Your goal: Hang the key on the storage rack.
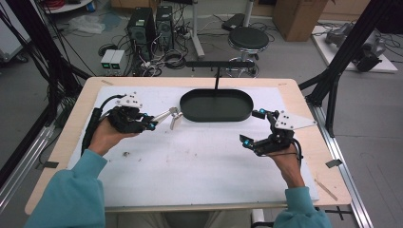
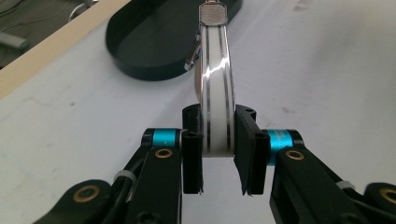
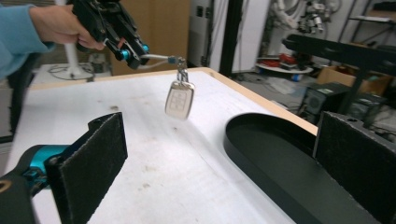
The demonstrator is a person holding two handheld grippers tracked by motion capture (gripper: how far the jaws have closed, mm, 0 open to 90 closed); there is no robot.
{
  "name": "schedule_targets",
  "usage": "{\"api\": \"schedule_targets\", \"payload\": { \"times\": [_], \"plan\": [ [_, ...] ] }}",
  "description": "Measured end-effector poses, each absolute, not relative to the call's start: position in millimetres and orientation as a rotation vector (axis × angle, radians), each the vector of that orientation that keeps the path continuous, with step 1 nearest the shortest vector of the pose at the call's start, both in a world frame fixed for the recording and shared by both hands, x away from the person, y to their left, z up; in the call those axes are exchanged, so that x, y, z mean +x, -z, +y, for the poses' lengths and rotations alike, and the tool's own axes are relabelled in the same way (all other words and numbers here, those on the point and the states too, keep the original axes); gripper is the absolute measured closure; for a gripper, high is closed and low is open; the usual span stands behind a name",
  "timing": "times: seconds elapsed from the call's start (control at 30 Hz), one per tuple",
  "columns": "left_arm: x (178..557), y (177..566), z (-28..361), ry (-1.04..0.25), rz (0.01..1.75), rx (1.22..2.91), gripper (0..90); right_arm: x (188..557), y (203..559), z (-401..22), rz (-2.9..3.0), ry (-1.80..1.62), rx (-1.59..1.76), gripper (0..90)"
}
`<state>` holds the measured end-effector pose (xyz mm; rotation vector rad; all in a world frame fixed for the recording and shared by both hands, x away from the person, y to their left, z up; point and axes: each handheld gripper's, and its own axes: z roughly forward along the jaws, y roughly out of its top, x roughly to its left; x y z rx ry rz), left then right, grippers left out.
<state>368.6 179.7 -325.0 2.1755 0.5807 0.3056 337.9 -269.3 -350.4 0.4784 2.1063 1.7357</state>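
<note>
Left gripper (image 2: 216,154) clamped on key fob strap (image 2: 215,84), right gripper (image 3: 224,163) wide open.

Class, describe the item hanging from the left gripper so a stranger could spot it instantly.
Find the black oval tray on the white table mat. Just left of it, the left gripper holds a white strap; the silver rectangular key fob dangles from it, clear of the mat.

Teal sleeves (image 1: 71,190); black claws (image 1: 152,124), cyan joints, apparently grey top plates.

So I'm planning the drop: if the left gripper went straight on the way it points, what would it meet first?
Probably the black tray: the left gripper and its strap aim at the near end, though depth is unclear.
</note>
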Motion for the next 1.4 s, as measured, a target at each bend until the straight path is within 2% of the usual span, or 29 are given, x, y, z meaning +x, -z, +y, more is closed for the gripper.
{"api": "schedule_targets", "payload": {
  "times": [0.37,0.63,0.83,0.93,1.1,1.17,1.23,1.4],
  "plan": [
    [356.5,326.2,136.2,-0.221,0.403,2.198,74.0,355.5,319.5,-242.3,2.310,-1.723,0.301,4.6],
    [350.0,322.8,112.7,-0.171,0.303,2.214,74.0,364.7,310.6,-216.3,2.481,-1.580,0.148,4.6],
    [347.8,319.1,101.7,-0.146,0.260,2.215,73.9,368.1,306.5,-198.2,2.579,-1.487,0.042,8.0],
    [346.3,319.1,97.4,-0.134,0.243,2.232,74.0,370.6,304.9,-193.2,2.626,-1.450,0.001,16.2],
    [345.2,321.4,93.2,-0.125,0.224,2.256,73.9,372.4,304.5,-186.3,2.689,-1.374,-0.036,22.5],
    [344.2,322.3,91.7,-0.129,0.216,2.262,73.9,372.0,305.4,-183.3,2.734,-1.328,-0.054,29.5],
    [343.6,322.9,90.9,-0.144,0.214,2.277,73.9,372.1,307.5,-178.9,2.757,-1.277,-0.074,30.1],
    [343.1,323.5,89.5,-0.144,0.200,2.282,73.9,372.9,312.8,-170.3,2.797,-1.174,-0.127,40.2]
  ]
}}
